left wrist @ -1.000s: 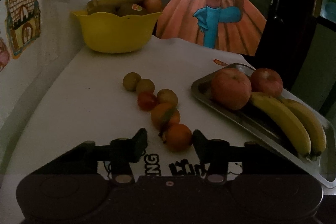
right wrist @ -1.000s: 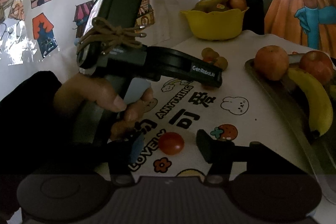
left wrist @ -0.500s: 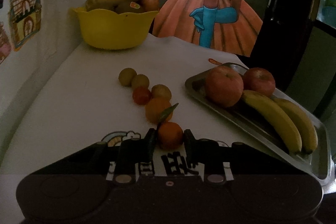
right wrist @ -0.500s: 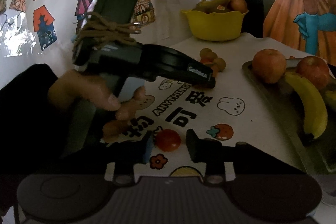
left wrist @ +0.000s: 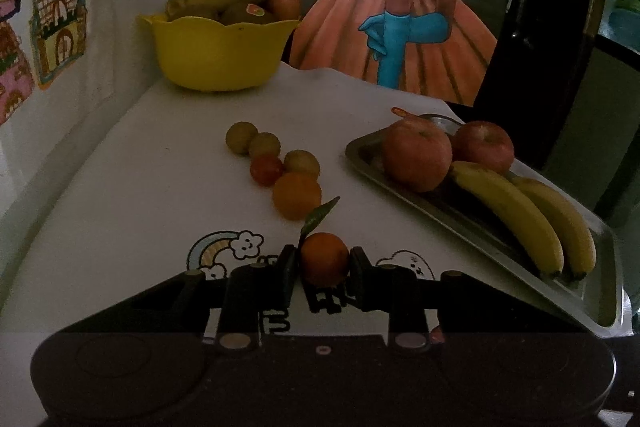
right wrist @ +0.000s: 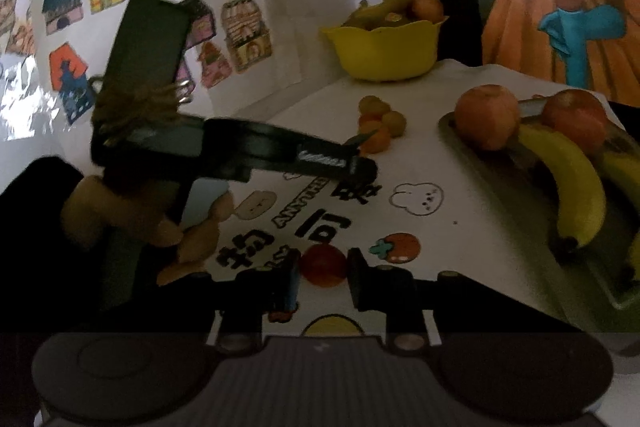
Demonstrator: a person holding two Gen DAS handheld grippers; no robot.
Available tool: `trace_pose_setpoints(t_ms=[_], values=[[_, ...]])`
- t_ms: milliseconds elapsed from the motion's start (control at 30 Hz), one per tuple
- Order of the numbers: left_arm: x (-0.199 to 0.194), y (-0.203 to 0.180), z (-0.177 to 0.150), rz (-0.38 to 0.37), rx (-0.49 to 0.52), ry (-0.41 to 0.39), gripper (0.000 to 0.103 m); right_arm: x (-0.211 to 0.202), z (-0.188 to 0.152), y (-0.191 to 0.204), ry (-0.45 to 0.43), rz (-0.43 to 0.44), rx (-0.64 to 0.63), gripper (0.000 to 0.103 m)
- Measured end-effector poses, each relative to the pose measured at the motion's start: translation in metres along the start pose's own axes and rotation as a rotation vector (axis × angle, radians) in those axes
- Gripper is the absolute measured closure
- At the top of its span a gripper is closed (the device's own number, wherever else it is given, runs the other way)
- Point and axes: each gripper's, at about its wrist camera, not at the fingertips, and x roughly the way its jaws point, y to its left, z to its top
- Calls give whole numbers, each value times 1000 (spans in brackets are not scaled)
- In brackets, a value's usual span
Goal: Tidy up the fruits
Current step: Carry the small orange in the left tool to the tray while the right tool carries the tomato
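I have both picks made: my left gripper (left wrist: 323, 263) has just closed on the orange (left wrist: 325, 258), my right gripper (right wrist: 322, 269) on what looks like a tomato (right wrist: 323, 264). Next I lift both clear and carry them, probably to the tray (left wrist: 608, 267).

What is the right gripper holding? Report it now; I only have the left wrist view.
Observer: The right gripper is shut on a small red tomato; its jaws have just been closing.
Operator: Say where it sits.
Observer: On the printed tablecloth, just left of a printed strawberry.
Operator: Describe my left gripper from that side.
Observer: A bare hand grips its handle, and cord is wound round its body.
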Motion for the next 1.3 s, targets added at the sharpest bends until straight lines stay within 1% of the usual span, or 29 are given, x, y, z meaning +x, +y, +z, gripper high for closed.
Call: trace_pose_setpoints(t_ms=[167,400,533,667,833,900,1000,1133,1233,1300], values=[[-2,-5,-2,-13,15,1,73,-4,1,-9,-17,-23,32,75],[-4,-9,-6,-38,16,-9,73,-10,2,-20,-57,-82,53,75],[-8,-11,-6,-62,16,-40,73,-12,3,-26,-83,-107,69,75],[-12,-14,-5,-85,14,-75,73,-17,4,-30,-108,-111,87,75],[-20,-18,-5,-126,18,-142,73,-25,6,-35,-149,-117,107,75],[-22,-21,-6,-150,2,-152,73,-30,7,-40,-170,-129,125,75],[-22,-31,-8,-189,2,-153,73,-41,9,-53,-220,-160,170,75],[-19,-48,-7,-236,12,-152,73,-57,10,-78,-292,-230,260,75],[-15,-59,-4,-256,0,-150,73,-62,10,-95,-316,-282,319,75],[-10,-65,1,-272,-26,-150,73,-65,9,-103,-325,-304,345,75]])
